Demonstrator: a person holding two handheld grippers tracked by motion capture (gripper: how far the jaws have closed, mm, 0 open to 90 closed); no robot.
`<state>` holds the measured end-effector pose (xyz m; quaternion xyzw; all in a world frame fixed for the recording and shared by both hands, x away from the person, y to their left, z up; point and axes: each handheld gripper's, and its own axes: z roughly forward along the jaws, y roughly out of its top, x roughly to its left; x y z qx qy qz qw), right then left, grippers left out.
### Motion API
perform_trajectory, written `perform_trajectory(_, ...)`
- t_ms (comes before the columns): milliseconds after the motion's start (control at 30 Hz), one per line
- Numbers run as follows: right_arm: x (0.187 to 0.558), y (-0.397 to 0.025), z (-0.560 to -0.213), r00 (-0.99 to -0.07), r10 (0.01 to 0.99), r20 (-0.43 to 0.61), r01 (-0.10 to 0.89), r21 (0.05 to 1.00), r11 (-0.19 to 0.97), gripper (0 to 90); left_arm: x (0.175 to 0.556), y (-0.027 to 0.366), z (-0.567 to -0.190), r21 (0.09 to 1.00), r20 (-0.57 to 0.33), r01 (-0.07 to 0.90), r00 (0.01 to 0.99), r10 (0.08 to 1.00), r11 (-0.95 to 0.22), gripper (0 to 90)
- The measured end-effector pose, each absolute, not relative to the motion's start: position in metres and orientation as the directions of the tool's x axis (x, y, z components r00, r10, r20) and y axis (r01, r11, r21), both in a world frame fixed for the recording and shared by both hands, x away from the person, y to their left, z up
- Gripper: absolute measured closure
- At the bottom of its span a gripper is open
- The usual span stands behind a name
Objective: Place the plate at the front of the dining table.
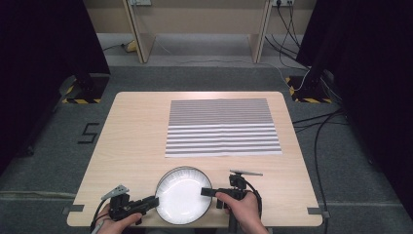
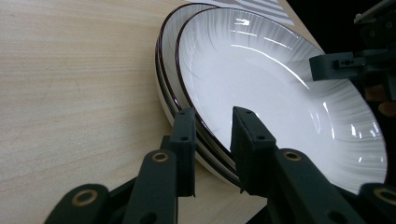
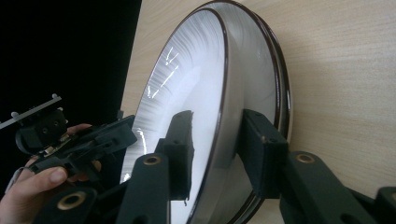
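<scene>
I have both grippers at a stack of two white plates at the near edge of the counter. My left gripper has its jaws apart, straddling the rim of the top plate, one jaw inside the bowl and one outside over the lower plate. My right gripper straddles the opposite rim the same way, jaws apart, not yet pressing. The plates sit between the two grippers, directly ahead of each.

My worry: the outer jaws reach past both rims, so closing could pinch both plates together. Glazed rims look slippery; an uneven squeeze may tilt the top plate, letting it slide out and off the nearby counter edge.
</scene>
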<state>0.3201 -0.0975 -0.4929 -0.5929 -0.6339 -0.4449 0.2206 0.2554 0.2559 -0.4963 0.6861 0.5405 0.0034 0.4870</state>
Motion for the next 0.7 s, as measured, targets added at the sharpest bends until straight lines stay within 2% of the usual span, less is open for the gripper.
perform_trajectory(133, 0.319, -0.096, -0.492, -0.24, 0.578, 0.78, 0.94, 0.335, -0.061, 67.6, 0.257, 0.255, -0.494, 0.67, -0.508, 0.741, 0.419, 0.752, 0.04, 71.3)
perform_trajectory(333, 0.319, -0.097, -0.494, -0.201, 0.588, 0.783, 0.944, 0.315, -0.097, 75.0, 0.256, 0.254, -0.492, 0.675, -0.498, 0.737, 0.427, 0.755, 0.029, 70.0)
perform_trajectory(400, 0.319, -0.1, -0.498, -0.159, 0.554, 0.817, 0.948, 0.283, -0.145, 76.4, 0.258, 0.255, -0.492, 0.677, -0.509, 0.735, 0.431, 0.745, 0.037, 66.2)
perform_trajectory(467, 0.321, -0.104, -0.504, -0.109, 0.5, 0.859, 0.952, 0.234, -0.195, 76.6, 0.259, 0.255, -0.492, 0.682, -0.511, 0.73, 0.438, 0.739, 0.04, 58.6)
perform_trajectory(600, 0.322, -0.104, -0.504, -0.126, 0.514, 0.848, 0.946, 0.259, -0.195, 77.4, 0.258, 0.254, -0.481, 0.76, -0.444, 0.649, 0.496, 0.746, 0.021, 47.0)
perform_trajectory(700, 0.325, -0.105, -0.505, -0.129, 0.501, 0.856, 0.944, 0.261, -0.203, 76.6, 0.258, 0.257, -0.473, 0.798, -0.402, 0.602, 0.517, 0.755, 0.012, 42.2)
